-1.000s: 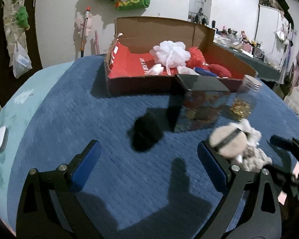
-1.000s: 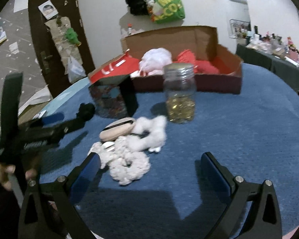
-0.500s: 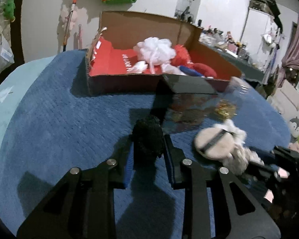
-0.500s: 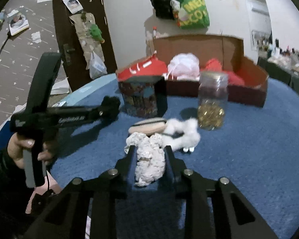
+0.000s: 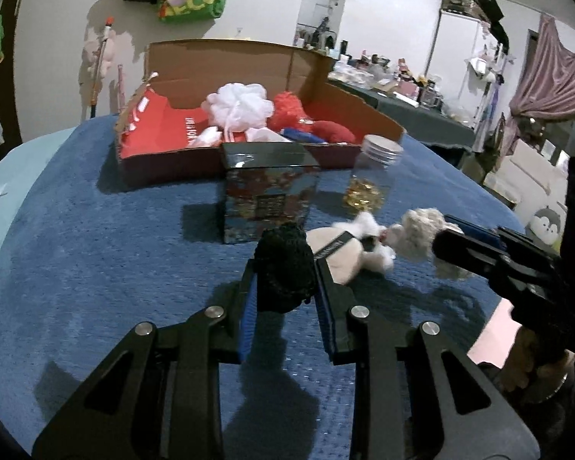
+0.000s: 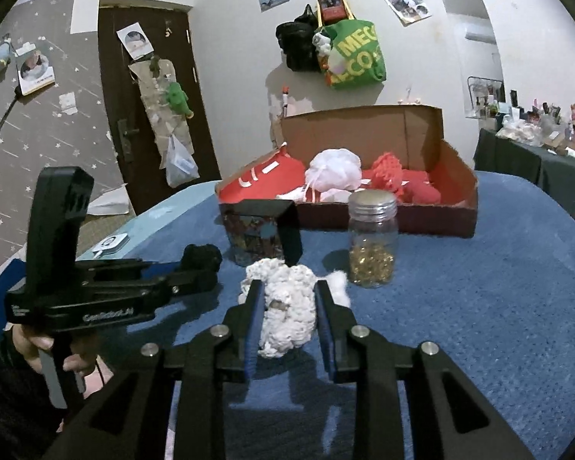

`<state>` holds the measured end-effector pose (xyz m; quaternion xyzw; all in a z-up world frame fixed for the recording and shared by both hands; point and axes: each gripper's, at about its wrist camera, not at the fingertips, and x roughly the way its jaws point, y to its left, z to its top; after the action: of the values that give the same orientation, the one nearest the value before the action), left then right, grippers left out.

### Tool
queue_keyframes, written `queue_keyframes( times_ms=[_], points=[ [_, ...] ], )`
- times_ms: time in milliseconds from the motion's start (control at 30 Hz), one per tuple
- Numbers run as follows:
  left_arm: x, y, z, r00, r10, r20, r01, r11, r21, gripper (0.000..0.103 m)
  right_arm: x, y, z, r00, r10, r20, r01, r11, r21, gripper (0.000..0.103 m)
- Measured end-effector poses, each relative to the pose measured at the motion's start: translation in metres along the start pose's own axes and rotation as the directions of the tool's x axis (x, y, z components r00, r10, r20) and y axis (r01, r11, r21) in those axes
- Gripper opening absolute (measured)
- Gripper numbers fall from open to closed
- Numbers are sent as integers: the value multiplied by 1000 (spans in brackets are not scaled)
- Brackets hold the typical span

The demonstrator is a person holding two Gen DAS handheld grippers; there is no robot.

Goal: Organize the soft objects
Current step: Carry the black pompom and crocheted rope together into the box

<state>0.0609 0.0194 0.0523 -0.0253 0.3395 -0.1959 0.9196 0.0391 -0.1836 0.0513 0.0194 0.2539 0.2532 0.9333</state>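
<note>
Left tool [image 5: 285, 280] clamps black pouf [image 5: 284, 268] | right tool [image 6: 289, 306] clamps white scrunchie [image 6: 287, 303], both above blue tabletop [image 5: 96, 249] | risk: jar [image 6: 372, 241], tin [image 5: 268, 188] block box [image 5: 326, 99], may topple

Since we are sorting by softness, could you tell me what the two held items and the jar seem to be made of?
The black puff in the left claw looks like knitted or crocheted yarn, matte with a looped surface. The cream bundle in the right claw looks like chunky fleecy yarn, nubbly and matte. The jar seems clear glass or plastic with a ribbed metallic-looking lid; hard either way.
</note>
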Motion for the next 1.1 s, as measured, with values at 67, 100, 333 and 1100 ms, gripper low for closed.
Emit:
queue_keyframes(
  times_ms=[67, 100, 333, 1100],
  points=[
    [1, -3, 0, 1000, -8, -5, 8, 1000, 7, 26, 3, -2, -1, 1000, -14, -9, 14, 1000, 2, 28],
    [2, -5, -1, 1000, -11, -7, 12, 1000, 10, 26, 5, -3, -1, 1000, -17, -14, 17, 1000, 6, 28],
    [4, -13, -4, 999, -26, -22, 27, 999, 29, 26, 10, -9, -6, 999, -23, -34, 24, 1000, 18, 28],
    [3, 23, 7, 997, 52, -64, -51, 999, 18, 26, 0, -52, 1, 992, -114, -47, 117, 991, 70, 28]
  ],
)
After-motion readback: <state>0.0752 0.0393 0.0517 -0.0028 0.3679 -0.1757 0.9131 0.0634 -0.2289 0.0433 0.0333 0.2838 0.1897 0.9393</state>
